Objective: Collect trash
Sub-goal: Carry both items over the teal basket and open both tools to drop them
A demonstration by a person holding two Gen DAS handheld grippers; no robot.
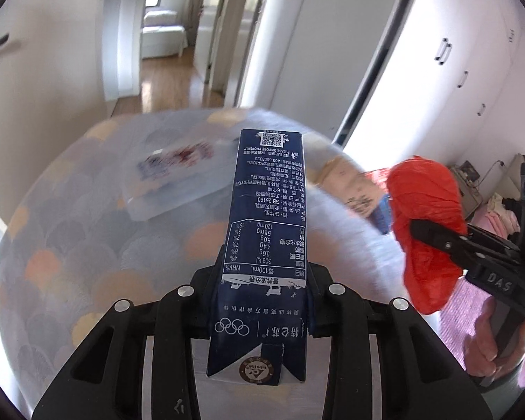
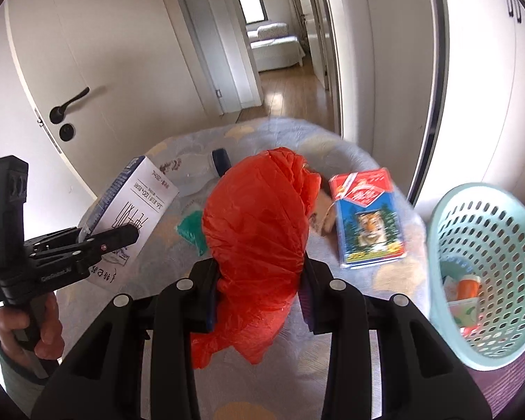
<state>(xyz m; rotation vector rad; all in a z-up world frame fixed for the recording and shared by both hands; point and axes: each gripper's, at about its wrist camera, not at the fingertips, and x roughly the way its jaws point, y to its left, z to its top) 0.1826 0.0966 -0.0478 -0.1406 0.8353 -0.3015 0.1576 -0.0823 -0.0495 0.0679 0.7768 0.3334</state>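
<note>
Held above the patterned round table (image 2: 385, 273), left of the mint perforated plastic basket (image 2: 486, 273): stiff, light navy milk carton (image 1: 267, 231) clamped low in left gripper (image 1: 262, 301), soft crushable red plastic bag (image 2: 259, 231) pinched mid-bunch in right gripper (image 2: 259, 294).

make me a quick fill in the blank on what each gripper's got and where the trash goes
The left hand-held gripper is shut on a dark blue ____ carton.
The right hand-held gripper clamps a crumpled ____ plastic bag.
The perforated mint-green plastic basket sits on the ____ side of the right wrist view.

Missing words: milk; red; right
</note>
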